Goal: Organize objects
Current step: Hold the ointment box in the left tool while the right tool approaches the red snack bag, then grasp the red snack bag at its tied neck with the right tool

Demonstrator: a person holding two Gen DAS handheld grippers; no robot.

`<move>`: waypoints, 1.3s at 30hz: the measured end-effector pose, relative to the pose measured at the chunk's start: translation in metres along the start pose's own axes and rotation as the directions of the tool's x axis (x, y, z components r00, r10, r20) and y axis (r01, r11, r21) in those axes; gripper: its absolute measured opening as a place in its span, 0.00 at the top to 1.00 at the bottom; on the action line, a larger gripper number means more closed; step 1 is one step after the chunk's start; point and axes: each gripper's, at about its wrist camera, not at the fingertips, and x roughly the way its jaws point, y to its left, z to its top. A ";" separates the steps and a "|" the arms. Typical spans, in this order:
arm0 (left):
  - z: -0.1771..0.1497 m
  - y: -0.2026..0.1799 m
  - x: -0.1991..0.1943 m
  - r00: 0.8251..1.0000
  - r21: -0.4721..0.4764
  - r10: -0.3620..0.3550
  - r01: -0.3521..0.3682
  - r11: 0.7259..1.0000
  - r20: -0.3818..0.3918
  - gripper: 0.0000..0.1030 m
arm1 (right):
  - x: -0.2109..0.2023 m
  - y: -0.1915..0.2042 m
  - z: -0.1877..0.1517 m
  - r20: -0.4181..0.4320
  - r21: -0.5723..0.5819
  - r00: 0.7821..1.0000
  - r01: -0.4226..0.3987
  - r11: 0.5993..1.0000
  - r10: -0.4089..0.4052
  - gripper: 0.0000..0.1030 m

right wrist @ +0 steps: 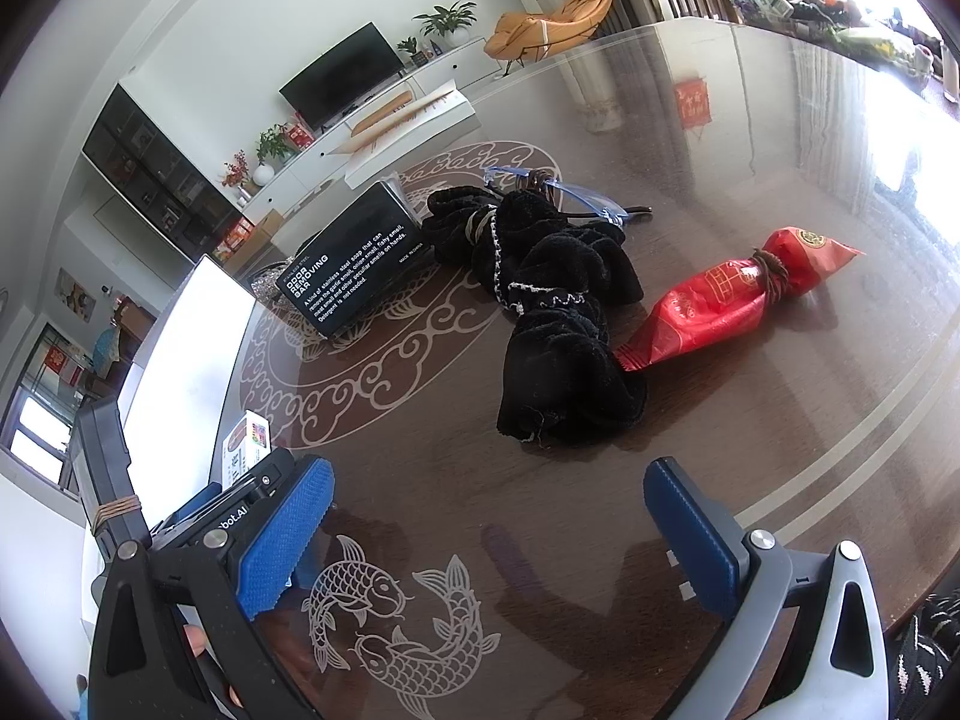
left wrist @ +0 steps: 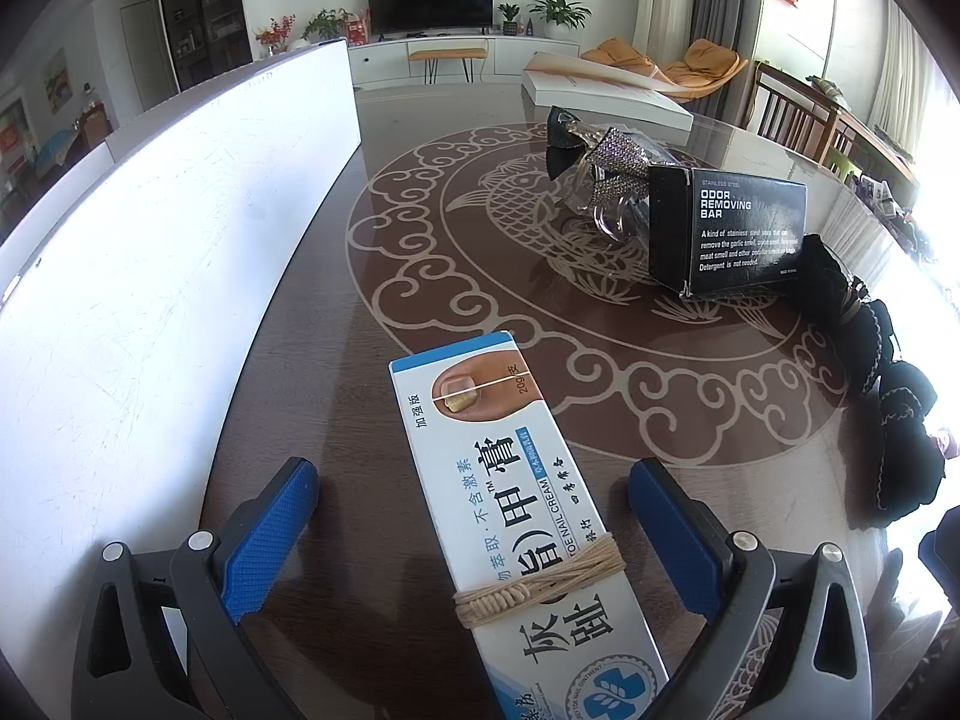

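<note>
- Dark brown glossy table (left wrist: pixel 336 312) with pale inlaid fish-and-cloud medallion; two more inlaid fish right under right hand-held gripper (right wrist: pixel 489 534).
- Room behind: black flat TV (left wrist: pixel 429 3) on white low cabinet, potted plants, orange lounge chair (left wrist: pixel 699 63), wooden chairs by bright window.
- Large white flat board (left wrist: pixel 150 228) along table edge, left of left hand-held gripper (left wrist: pixel 474 531).
- Left hand-held gripper: blue pads spread wide, not touching anything; long white-and-blue toe nail cream box (left wrist: pixel 516 516) with tan string wrapped round it lies flat between the pads, running forward.
- Ahead and right of it: black "odor removing bar" box (left wrist: pixel 729 231), rhinestone hair clips (left wrist: pixel 606 165) behind, white flat box (left wrist: pixel 606 93) further back.
- Right hand-held gripper: pads spread, nothing between them.
- Ahead of it: black velvet cloth bundle with silver trim (right wrist: pixel 552 312); red foil wrapped packet tied with brown cord (right wrist: pixel 738 294) to front-right, touching the bundle; blue-framed glasses (right wrist: pixel 570 192) behind the bundle.
</note>
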 end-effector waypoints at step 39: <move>0.001 0.001 0.000 1.000 0.000 0.001 -0.001 1.000 0.001 0.00 | 0.018 -0.045 0.066 0.081 0.118 0.917 0.380 0.917 -0.390 0.21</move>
